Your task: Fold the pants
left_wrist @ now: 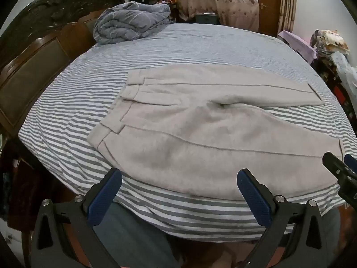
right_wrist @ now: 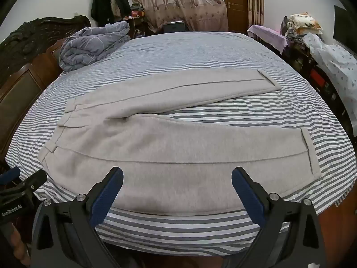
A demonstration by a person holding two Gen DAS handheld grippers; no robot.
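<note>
Light grey pants (left_wrist: 200, 134) (right_wrist: 169, 147) lie flat on the striped bed, waistband to the left, both legs spread toward the right in a narrow V. My left gripper (left_wrist: 179, 176) hangs open above the near leg's lower edge, close to the waist end, with nothing between its blue pads. My right gripper (right_wrist: 177, 174) is open too, hovering over the near leg's front edge about midway along it. In the left wrist view the right gripper's tip (left_wrist: 339, 167) shows at the right edge; the left one (right_wrist: 20, 183) appears at the left of the right wrist view.
The grey-and-white striped sheet (left_wrist: 67, 116) (right_wrist: 245, 51) covers the bed. A rolled blue-grey quilt (left_wrist: 129, 22) (right_wrist: 93, 44) lies at the far left by the dark wooden headboard (left_wrist: 33, 67). Cluttered furniture (right_wrist: 312, 51) lines the right side. Curtains and a door stand behind.
</note>
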